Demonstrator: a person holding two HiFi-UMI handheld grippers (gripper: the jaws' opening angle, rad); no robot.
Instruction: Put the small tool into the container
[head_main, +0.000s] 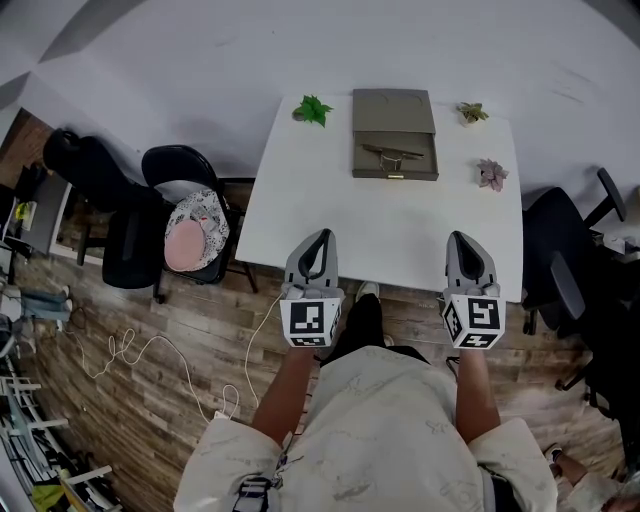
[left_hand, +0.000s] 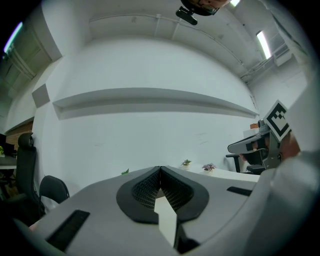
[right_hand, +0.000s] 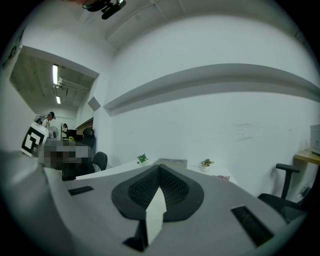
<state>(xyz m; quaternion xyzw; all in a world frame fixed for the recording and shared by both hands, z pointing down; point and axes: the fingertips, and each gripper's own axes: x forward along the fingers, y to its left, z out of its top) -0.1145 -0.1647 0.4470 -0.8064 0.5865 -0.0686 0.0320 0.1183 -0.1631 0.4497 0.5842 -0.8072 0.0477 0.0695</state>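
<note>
A khaki box-shaped container (head_main: 394, 133) stands at the far middle of the white table (head_main: 390, 230). A small dark tool (head_main: 392, 155) lies in its open front section. My left gripper (head_main: 320, 238) hovers over the table's near edge, left of centre, shut with nothing in it. My right gripper (head_main: 463, 240) is level with it at the right, also shut and empty. In the left gripper view the left gripper (left_hand: 160, 170) has its jaws meeting at the tip. The right gripper (right_hand: 160, 167) looks the same in its own view, with the container (right_hand: 172, 161) just beyond it.
A green plant (head_main: 313, 109) sits left of the container, a small potted plant (head_main: 472, 112) right of it, and a purplish plant (head_main: 492, 174) near the right edge. A black chair with a pink cushion (head_main: 195, 232) stands left of the table, another office chair (head_main: 565, 270) right.
</note>
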